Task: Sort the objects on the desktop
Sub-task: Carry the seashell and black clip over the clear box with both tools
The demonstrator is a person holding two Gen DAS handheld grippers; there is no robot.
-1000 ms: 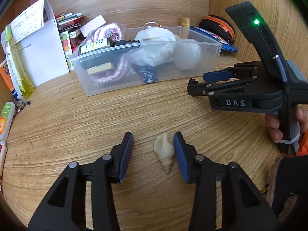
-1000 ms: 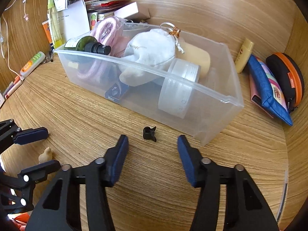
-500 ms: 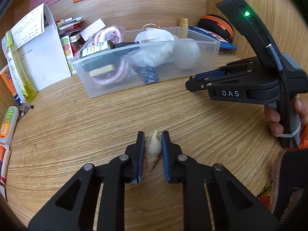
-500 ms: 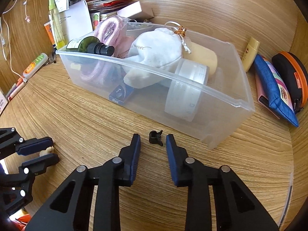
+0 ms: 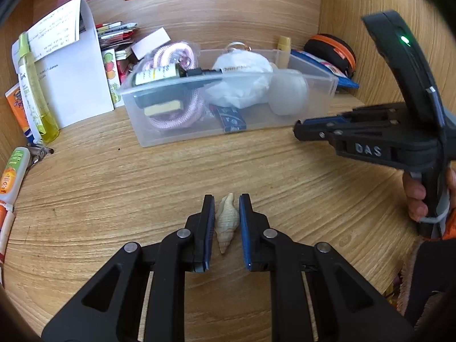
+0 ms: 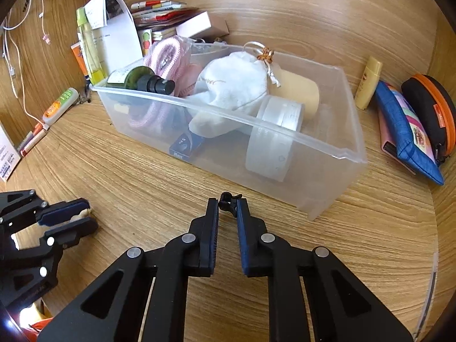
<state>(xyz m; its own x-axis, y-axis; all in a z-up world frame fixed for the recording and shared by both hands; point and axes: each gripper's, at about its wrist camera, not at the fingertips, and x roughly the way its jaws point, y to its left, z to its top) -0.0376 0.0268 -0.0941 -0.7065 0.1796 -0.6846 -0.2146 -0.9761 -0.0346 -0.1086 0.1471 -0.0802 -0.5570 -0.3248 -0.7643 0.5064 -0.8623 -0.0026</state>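
A pale spiral seashell (image 5: 226, 219) lies on the wooden desk, and my left gripper (image 5: 226, 203) is shut on it, blue pads pressing both its sides. In the right wrist view that left gripper (image 6: 81, 213) shows at the lower left with the shell (image 6: 85, 213) peeking between its fingers. A small black hair clip (image 6: 228, 201) sits pinched at the tips of my right gripper (image 6: 228, 205), which is shut on it just in front of the clear plastic bin (image 6: 327, 196). From the left wrist view my right gripper (image 5: 302, 131) appears side-on, held by a hand (image 5: 416, 196).
The clear bin (image 5: 185, 139) holds a green bottle, pink rope, a white pouch and a tape roll. A yellow spray bottle (image 5: 31, 85) and papers (image 5: 71, 79) stand at the left. Blue pouch (image 6: 404, 131), orange-trimmed case (image 6: 430, 111) and a yellow tube (image 6: 367, 82) lie at the right.
Both grippers closed where they stood: the left one onto the seashell, the right one onto the black clip. Neither hand shifted noticeably.
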